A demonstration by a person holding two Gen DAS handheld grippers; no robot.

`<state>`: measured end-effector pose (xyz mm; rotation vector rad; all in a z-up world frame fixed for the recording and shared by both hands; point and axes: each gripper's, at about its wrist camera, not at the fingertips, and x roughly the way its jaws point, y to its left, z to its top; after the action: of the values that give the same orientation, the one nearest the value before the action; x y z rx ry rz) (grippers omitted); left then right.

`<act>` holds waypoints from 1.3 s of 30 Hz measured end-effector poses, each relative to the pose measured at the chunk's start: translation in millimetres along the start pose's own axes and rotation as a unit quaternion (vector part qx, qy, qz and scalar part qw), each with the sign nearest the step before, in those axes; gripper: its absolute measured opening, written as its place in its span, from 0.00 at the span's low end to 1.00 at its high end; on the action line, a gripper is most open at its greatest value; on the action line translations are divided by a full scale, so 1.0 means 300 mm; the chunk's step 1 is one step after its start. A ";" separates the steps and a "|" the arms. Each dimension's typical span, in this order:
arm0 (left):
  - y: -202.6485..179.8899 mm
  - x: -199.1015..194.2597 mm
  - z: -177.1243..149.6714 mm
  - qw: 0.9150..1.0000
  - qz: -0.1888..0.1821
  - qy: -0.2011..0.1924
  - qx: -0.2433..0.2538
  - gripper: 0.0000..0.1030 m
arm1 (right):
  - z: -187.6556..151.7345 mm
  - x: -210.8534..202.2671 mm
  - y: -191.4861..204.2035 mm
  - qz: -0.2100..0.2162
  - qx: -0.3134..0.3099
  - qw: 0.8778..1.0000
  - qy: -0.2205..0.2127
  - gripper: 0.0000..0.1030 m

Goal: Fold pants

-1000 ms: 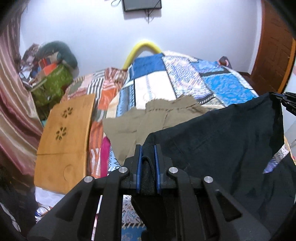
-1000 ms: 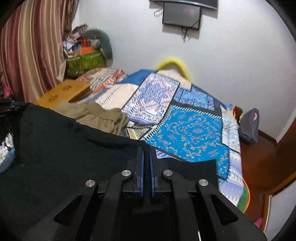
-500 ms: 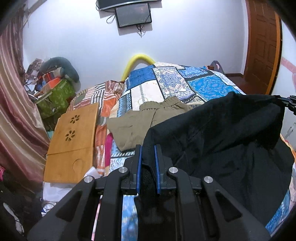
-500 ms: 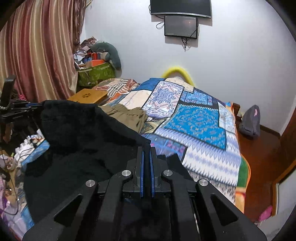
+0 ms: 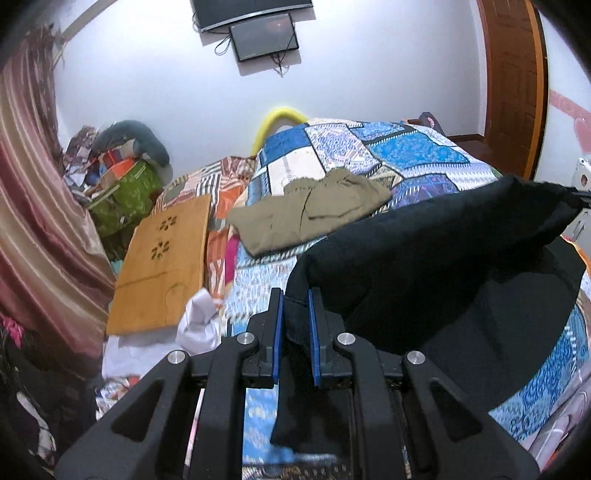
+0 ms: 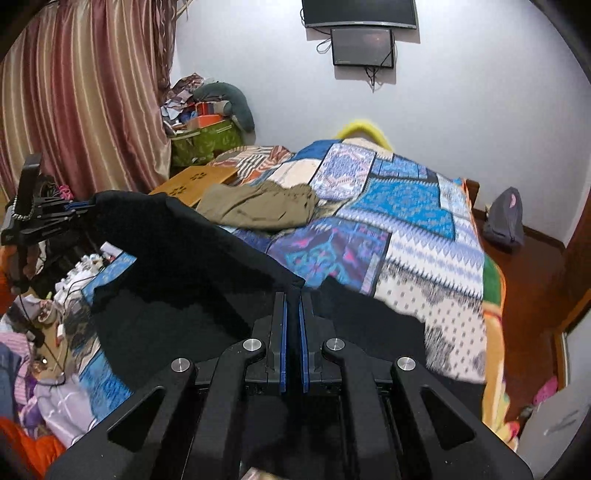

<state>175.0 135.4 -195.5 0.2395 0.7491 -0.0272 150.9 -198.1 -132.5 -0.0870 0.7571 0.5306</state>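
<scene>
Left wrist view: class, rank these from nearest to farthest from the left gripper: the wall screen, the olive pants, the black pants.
1. black pants, clamped in the left gripper.
2. olive pants, lying mid-bed beyond.
3. wall screen, high on the far wall.

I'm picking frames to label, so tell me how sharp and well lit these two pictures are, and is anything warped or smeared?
Left wrist view: even room light, fisheye bends the door frame, black pants show almost no detail, olive pants fairly sharp. Right wrist view: bedspread smeared by motion on the near right, curtain bowed, dark corners; the tongs stay crisp.
</scene>
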 end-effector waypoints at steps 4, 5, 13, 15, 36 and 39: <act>-0.015 -0.016 -0.099 1.000 -0.002 0.007 0.000 0.11 | -0.083 -0.005 0.035 0.008 0.002 1.000 0.013 0.05; -0.017 -0.014 -0.121 1.000 -0.005 0.011 -0.001 0.11 | -0.105 -0.001 0.040 0.008 0.002 1.000 0.017 0.05; -0.048 0.023 -0.282 0.998 -0.015 0.050 -0.023 0.11 | -0.215 0.003 0.065 0.022 0.024 0.999 0.031 0.05; -0.059 0.032 -0.312 0.998 -0.013 0.058 -0.025 0.11 | -0.235 0.010 0.074 0.024 0.023 0.999 0.039 0.05; -0.028 0.123 -0.452 0.990 -0.032 0.112 -0.082 0.16 | -0.298 0.050 0.120 0.035 0.030 0.997 0.068 0.09; -0.026 0.122 -0.466 0.988 -0.027 0.127 -0.080 0.23 | -0.300 0.041 0.110 0.035 0.038 0.996 0.074 0.11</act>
<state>107.2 161.6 -320.7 0.0693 1.0065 0.0132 85.3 -187.7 -202.8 -0.0303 0.9266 0.5656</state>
